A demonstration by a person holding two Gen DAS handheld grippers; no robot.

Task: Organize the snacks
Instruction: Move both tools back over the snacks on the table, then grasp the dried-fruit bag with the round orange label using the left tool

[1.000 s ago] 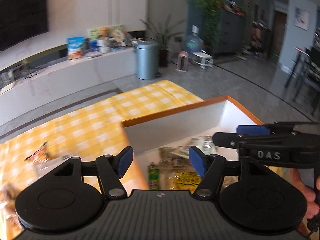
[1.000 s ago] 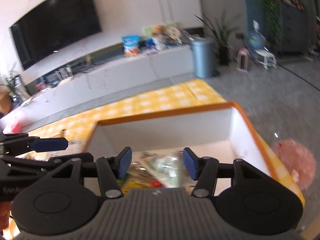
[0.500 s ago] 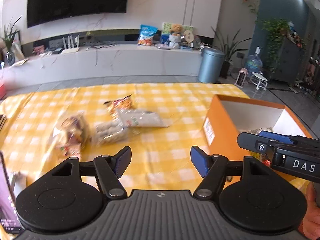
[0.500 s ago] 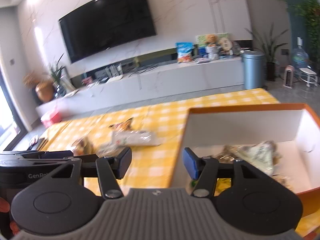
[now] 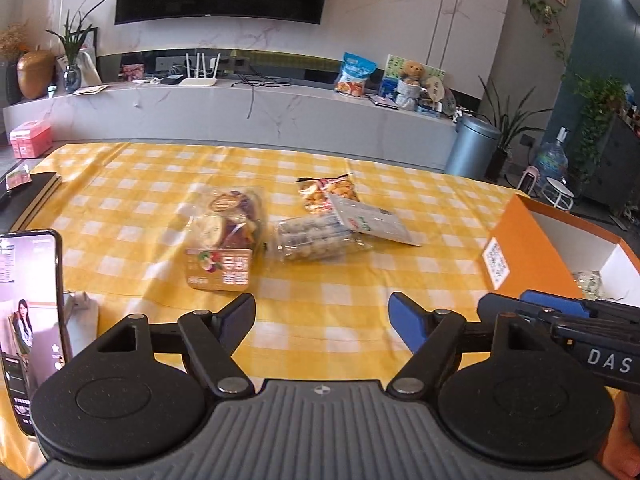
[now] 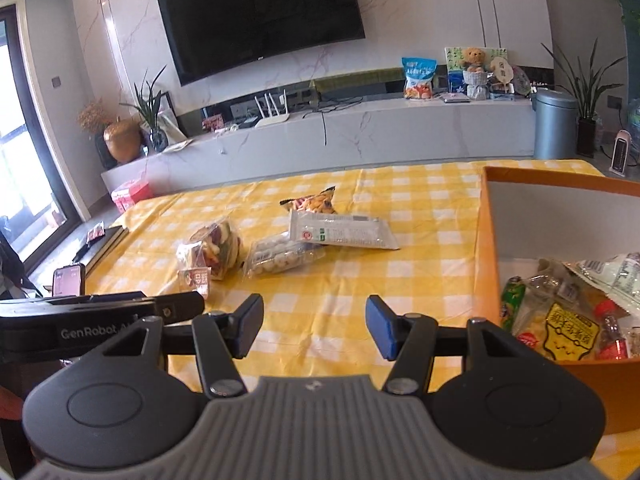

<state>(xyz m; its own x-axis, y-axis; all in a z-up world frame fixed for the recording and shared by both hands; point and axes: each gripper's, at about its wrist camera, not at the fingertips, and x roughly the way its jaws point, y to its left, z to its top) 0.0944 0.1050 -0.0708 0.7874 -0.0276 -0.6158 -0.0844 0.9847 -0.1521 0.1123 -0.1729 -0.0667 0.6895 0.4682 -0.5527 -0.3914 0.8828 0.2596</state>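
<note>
Left gripper (image 5: 322, 312): fingers wide, just been opening, nothing between them.
Right gripper (image 6: 315, 322): fingers apart, empty.
Snack packets (image 5: 298, 220): four, clustered mid-frame on the checked counter (image 5: 140, 208).
Orange box (image 6: 486, 264): right edge, holds more snacks.
</note>
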